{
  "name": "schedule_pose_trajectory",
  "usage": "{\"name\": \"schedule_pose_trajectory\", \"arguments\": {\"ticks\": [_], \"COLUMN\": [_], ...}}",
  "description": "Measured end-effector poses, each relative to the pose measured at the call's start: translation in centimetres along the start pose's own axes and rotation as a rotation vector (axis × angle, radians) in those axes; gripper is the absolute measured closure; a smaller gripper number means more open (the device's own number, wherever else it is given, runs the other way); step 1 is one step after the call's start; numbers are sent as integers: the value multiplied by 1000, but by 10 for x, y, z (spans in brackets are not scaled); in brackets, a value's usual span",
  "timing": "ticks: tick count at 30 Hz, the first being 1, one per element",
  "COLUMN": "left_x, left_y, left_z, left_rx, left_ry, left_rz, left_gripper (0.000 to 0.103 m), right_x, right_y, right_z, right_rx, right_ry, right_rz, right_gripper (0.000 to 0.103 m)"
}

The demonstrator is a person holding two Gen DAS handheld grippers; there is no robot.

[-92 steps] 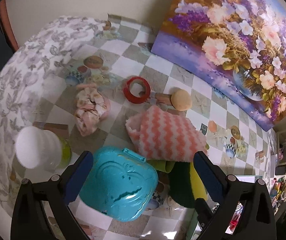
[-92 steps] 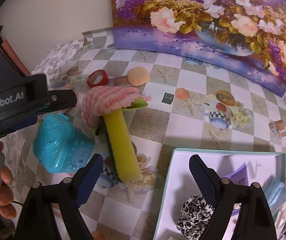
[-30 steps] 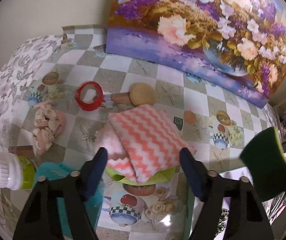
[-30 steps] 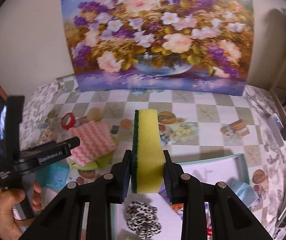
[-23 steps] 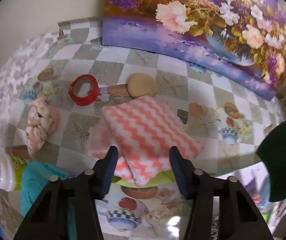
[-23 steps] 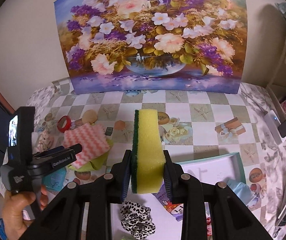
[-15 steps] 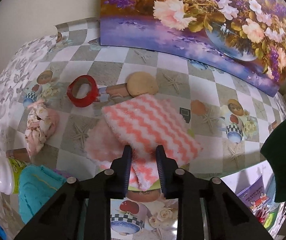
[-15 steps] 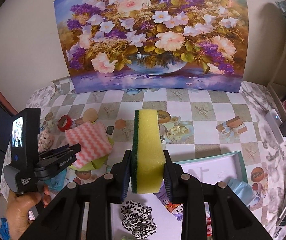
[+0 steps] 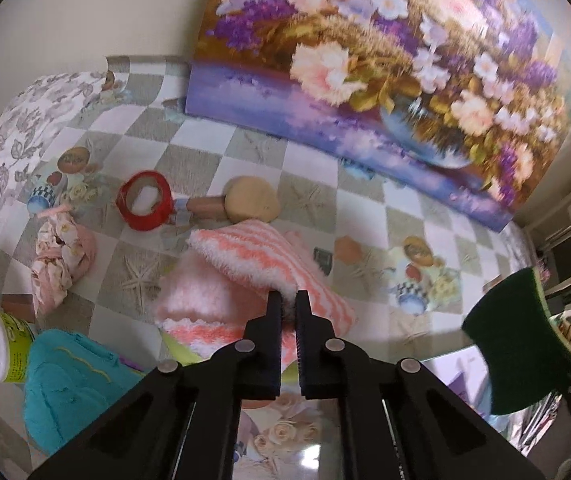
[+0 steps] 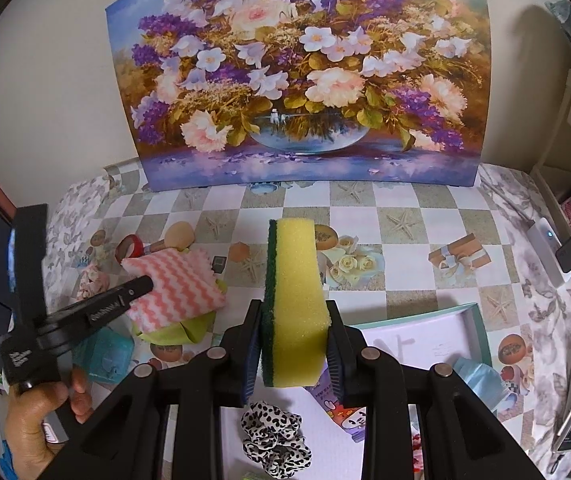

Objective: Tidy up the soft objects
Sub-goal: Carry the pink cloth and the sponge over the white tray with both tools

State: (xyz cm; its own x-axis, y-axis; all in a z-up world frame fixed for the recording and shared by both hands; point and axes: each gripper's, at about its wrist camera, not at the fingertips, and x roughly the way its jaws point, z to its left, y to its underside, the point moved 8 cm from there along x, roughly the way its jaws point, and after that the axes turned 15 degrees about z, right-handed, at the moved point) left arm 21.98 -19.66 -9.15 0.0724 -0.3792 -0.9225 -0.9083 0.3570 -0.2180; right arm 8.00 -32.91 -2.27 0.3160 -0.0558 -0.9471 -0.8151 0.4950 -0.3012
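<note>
Two pickups are in hand. The left gripper [image 9: 288,300] has its jaws pinched on the near edge of the pink zigzag cloth [image 9: 261,264], mid-frame on the surface [image 9: 213,160]. The right gripper [image 10: 294,344] clamps the yellow sponge [image 10: 293,300] upright above the box [image 10: 425,340], lower right. Next, probably: lift the cloth clear and lower the sponge in.

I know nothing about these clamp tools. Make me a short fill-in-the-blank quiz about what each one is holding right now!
1. The right gripper is shut on a yellow and green ____.
2. The left gripper pinches the edge of a pink and white zigzag ____.
3. Inside the box lies a leopard-print ____.

Missing words: sponge; cloth; scrunchie.
</note>
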Motion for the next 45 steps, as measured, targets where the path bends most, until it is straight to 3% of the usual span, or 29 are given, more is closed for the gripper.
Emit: {"name": "schedule_pose_trajectory", "arguments": {"ticks": [13, 25, 32, 36, 45], "left_x": [-88, -157, -149, -130, -86], "left_y": [-7, 13, 38, 55, 79], "left_z": [-29, -101, -145, -163, -175], "left_rx": [37, 179, 276, 321, 371], "left_ry": [116, 198, 184, 176, 89], "left_rz": [-187, -286, -246, -185, -72], "left_gripper": [98, 98, 98, 98, 98], "right_x": [-47, -108, -121, -121, -87], "right_y": [-6, 0, 11, 20, 41], "right_z": [-8, -49, -85, -105, -129], "right_rx": [15, 71, 122, 145, 188], "right_ry": [-6, 65, 101, 137, 124], "right_rz": [-103, -212, -216, -197, -100], "right_gripper": [73, 73, 72, 72, 72]}}
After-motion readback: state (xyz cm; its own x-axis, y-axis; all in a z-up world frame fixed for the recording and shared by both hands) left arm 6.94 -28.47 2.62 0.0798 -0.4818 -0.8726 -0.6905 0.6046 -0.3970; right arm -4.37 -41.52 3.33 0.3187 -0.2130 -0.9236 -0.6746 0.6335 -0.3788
